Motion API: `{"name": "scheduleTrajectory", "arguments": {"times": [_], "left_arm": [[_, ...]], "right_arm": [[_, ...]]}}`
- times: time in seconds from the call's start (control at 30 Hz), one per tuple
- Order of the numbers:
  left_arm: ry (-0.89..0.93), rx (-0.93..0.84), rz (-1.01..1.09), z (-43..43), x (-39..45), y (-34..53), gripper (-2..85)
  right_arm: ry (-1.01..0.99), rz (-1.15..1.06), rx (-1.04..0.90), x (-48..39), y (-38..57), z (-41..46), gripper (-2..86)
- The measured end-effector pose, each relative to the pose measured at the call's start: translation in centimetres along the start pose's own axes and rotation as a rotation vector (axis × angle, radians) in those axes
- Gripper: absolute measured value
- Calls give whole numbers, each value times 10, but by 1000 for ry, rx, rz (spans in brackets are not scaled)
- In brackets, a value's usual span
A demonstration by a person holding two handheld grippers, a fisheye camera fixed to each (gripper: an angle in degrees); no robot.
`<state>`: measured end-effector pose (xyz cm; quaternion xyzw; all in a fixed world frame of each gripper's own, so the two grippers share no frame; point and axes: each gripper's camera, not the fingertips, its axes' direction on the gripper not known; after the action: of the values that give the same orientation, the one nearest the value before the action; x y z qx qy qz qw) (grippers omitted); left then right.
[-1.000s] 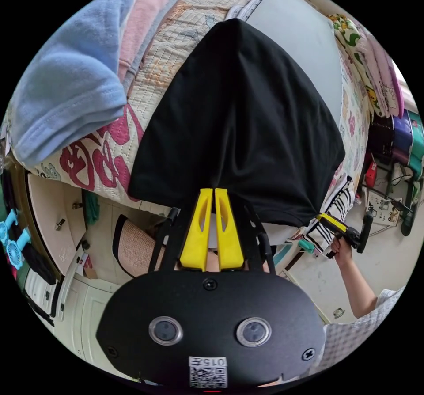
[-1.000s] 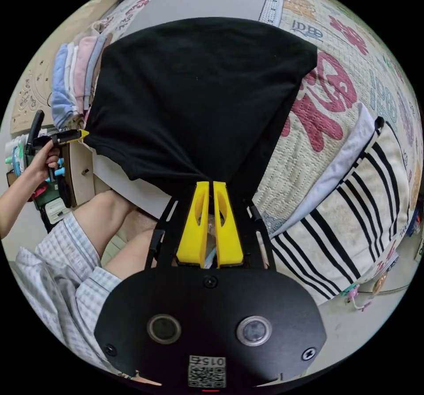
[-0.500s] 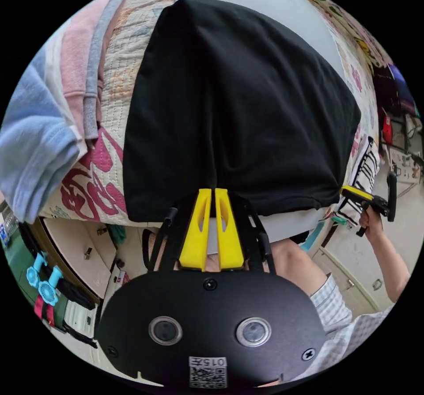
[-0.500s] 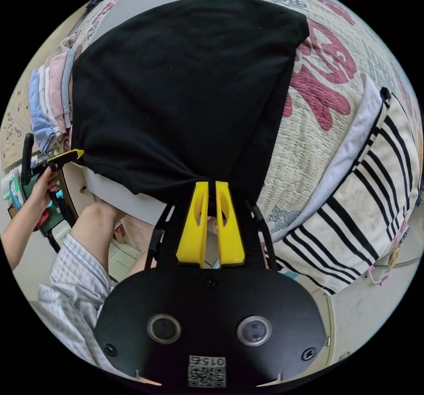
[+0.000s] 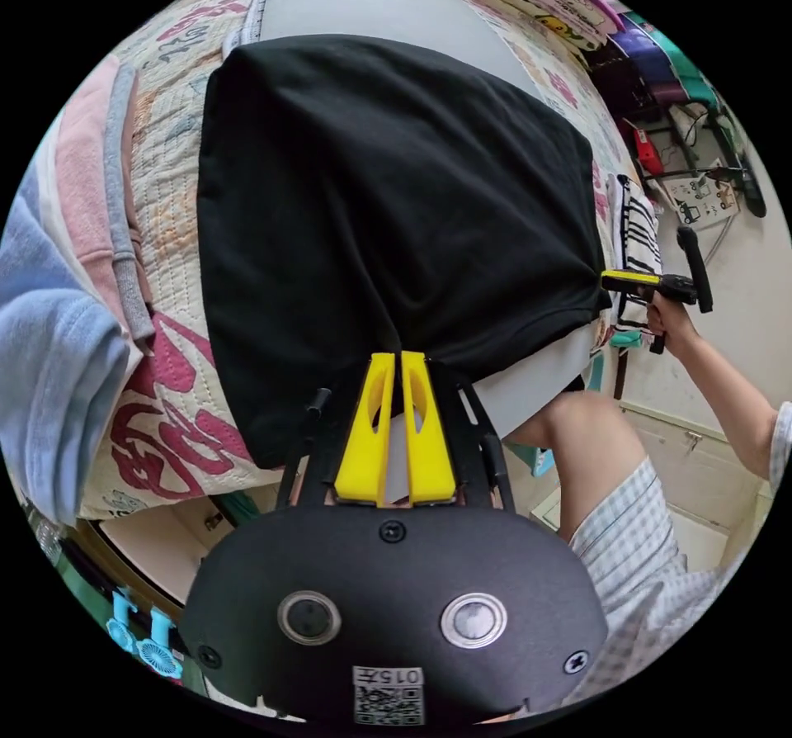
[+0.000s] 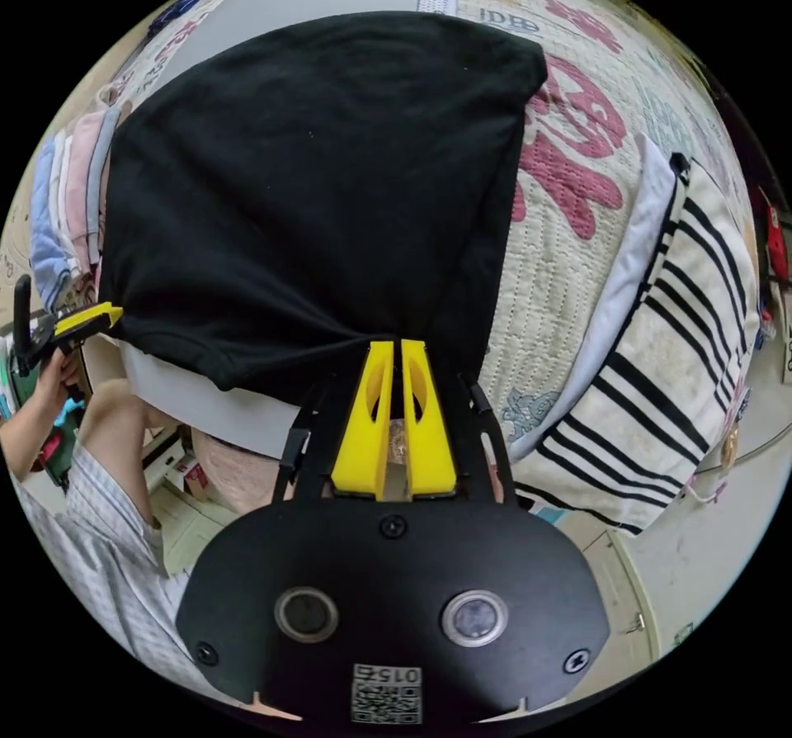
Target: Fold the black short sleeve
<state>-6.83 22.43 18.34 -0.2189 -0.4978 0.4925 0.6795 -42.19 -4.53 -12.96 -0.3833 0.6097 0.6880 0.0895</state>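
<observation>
Black short sleeve point(image 5: 388, 210) spread on the bed point(image 6: 569, 292), stretching straight ahead of both jaws. Left hand-held gripper point(image 5: 394, 356) and right hand-held gripper point(image 6: 394, 344) each clamped on one near-hem corner, hem taut between, equally near.

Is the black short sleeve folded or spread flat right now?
Spread: the black short sleeve lies flat, both grippers pinching its near hem.

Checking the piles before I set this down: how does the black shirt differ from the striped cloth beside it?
The black shirt is plain; the striped cloth is cream with black stripes. The shirt is clamped at its near edge by both grippers, left and right; the striped cloth lies free. Both rest on the quilt.
</observation>
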Motion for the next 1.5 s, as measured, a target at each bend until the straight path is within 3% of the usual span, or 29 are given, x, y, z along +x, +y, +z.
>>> {"name": "scheduleTrajectory", "arguments": {"times": [0.23,0.3,0.4,0.63,0.87,1.0,1.1,1.2,1.3,1.43,1.5], "left_arm": [[-149,88,295,-9,39,41,-2],[-192,136,345,-11,49,60,-2],[-252,171,434,-13,60,83,-2],[-243,375,423,-19,56,144,-1],[-265,562,376,-20,52,207,5],[-342,570,359,-21,63,225,5],[-450,527,362,-22,79,231,5],[-482,513,322,-24,82,236,4],[-458,492,263,-32,75,241,1],[-366,478,190,-52,62,257,-5],[-331,559,192,-71,55,282,-6]], "right_arm": [[-12,-284,-128,46,-37,46,6],[1,-558,-268,53,-63,67,5],[-13,-790,-462,58,-94,102,5],[65,-865,-680,58,-121,192,6],[231,-494,-433,63,-81,254,7],[376,-299,-291,23,-48,239,6],[500,-311,-113,-45,-4,211,2],[659,-344,-61,-113,44,207,-3],[824,-322,38,-160,90,203,-4],[874,-320,132,-190,143,199,-5],[883,-320,210,-195,171,199,-5]]}}
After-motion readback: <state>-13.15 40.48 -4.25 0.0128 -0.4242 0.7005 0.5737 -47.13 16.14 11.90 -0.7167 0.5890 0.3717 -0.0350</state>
